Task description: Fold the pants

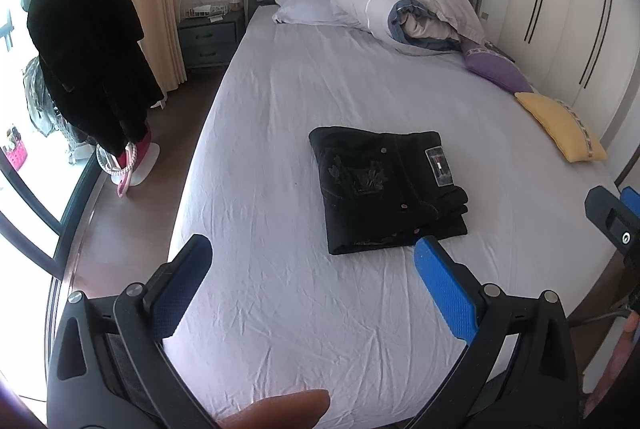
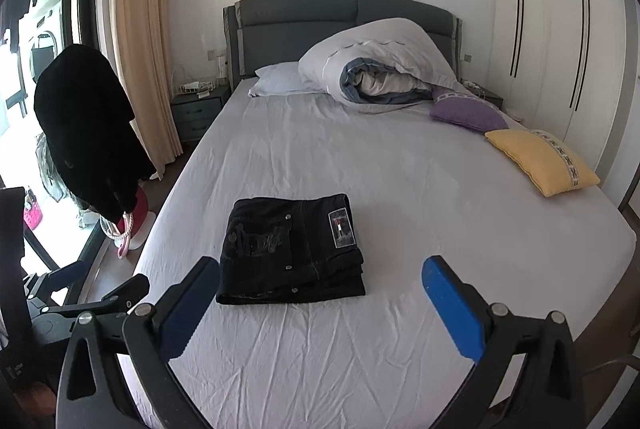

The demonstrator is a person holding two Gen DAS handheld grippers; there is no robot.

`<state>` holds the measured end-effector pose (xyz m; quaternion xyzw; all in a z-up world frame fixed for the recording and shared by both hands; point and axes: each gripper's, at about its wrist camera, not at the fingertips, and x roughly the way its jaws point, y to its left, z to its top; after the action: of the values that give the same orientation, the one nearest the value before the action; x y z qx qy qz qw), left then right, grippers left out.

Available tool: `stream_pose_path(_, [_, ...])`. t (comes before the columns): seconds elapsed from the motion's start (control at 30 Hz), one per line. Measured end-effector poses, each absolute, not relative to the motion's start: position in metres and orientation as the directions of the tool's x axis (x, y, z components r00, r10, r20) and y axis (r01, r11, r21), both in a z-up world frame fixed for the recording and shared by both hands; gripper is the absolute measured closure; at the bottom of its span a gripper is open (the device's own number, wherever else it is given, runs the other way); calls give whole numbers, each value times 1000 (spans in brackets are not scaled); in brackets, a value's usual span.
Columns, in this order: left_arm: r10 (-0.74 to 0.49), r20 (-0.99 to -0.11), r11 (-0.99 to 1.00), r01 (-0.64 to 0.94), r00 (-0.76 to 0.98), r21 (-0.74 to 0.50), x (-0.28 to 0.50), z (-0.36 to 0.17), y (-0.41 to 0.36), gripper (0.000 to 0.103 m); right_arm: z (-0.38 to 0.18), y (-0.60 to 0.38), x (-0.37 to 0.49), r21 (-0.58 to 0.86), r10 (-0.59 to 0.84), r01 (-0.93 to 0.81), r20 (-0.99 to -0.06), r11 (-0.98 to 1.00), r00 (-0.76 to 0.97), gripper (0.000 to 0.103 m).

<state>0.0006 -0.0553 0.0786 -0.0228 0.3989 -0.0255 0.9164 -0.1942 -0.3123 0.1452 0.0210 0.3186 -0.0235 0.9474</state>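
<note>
Left wrist view: folded black pants (image 1: 388, 189) are seen on the bed (image 1: 280, 301), long axis near-to-far, label at far right; left tool (image 1: 316, 261) is spread wide, empty. Right wrist view: pants (image 2: 292, 249) lie near-left of centre; right tool (image 2: 320, 279) is released, empty.

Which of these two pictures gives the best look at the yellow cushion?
The right wrist view: the whole yellow cushion lies unobstructed on the bed. The left wrist view shows it smaller and squeezed toward the distorted edge.

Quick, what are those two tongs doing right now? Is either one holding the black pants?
Left tongs: open, holding nothing.
Right tongs: open, holding nothing.
The folded pants lie free on the bed.
</note>
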Motion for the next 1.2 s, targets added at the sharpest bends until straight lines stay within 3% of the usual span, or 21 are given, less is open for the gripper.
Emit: stream_pose_path(1.2, [-64,-745,998,24,664,-64,8,68,-54,0,132,-311,-192,28,-23,53,-644,998,765,0])
